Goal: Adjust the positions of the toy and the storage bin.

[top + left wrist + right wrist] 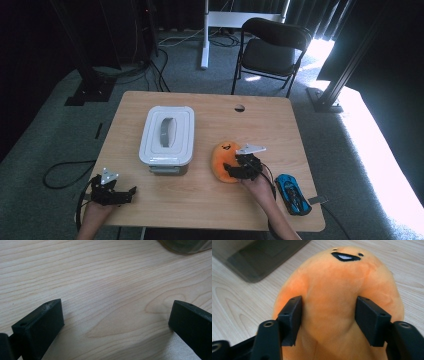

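Observation:
An orange plush toy (223,157) with a small black face lies on the wooden table (200,205), right of centre. My right gripper (241,169) is shut on the plush toy (342,275); both jaws press into its sides and the fabric creases between them. My left gripper (129,193) hovers low over the table's front left corner. In the left gripper view it (115,312) stands open, with only bare wood between its jaws.
A white lidded storage box (167,134) stands left of the plush, its corner close by in the right gripper view (254,257). A blue toy car (293,194) lies at the front right edge. A black folding chair (272,50) stands beyond the table.

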`<state>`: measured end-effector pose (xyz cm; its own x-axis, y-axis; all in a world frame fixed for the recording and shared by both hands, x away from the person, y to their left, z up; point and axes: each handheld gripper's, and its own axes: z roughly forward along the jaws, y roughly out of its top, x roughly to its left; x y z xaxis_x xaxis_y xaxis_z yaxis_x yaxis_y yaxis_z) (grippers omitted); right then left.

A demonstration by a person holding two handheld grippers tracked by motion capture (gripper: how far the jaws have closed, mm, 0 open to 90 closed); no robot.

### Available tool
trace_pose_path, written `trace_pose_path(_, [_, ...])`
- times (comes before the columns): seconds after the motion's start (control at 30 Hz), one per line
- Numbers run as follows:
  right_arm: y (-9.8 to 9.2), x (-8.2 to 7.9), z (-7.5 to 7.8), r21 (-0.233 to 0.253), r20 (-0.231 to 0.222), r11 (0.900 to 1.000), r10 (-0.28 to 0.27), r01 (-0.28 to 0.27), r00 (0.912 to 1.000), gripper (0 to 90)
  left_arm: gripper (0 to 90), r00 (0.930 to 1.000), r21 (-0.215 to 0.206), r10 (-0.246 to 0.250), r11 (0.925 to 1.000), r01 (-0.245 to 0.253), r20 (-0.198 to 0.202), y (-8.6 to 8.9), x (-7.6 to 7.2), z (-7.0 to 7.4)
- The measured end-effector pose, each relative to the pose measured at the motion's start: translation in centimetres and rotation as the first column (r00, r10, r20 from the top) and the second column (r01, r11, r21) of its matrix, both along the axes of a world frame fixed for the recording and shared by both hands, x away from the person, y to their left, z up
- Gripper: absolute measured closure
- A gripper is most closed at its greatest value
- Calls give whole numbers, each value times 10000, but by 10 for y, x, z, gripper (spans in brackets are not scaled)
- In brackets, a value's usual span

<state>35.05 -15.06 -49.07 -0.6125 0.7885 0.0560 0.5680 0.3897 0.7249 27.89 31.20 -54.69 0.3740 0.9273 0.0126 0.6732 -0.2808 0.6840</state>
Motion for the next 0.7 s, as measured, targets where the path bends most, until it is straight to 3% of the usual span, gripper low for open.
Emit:
trace_pose_path(0.03, [0,1,2,-58,1,10000,-18,18,10000,555,2,10000,1,-2,10000,2,-2,0,0,0])
trace_pose_path(0.2, [-3,-2,9,-179,137,9997,-192,194,9997,714,2,10000,-1,-2,10000,2,-3,0,0,0])
trace_pose_path(0.43, [-20,-1,22,204,352,9988,-448,441,9984,741,2,10000,2,-3,10000,3,-5,0,0,0])
trace_pose_path(0.7, [-43,6,34,115,535,9971,-754,749,9957,741,2,10000,-1,0,10000,0,-3,0,0,0])
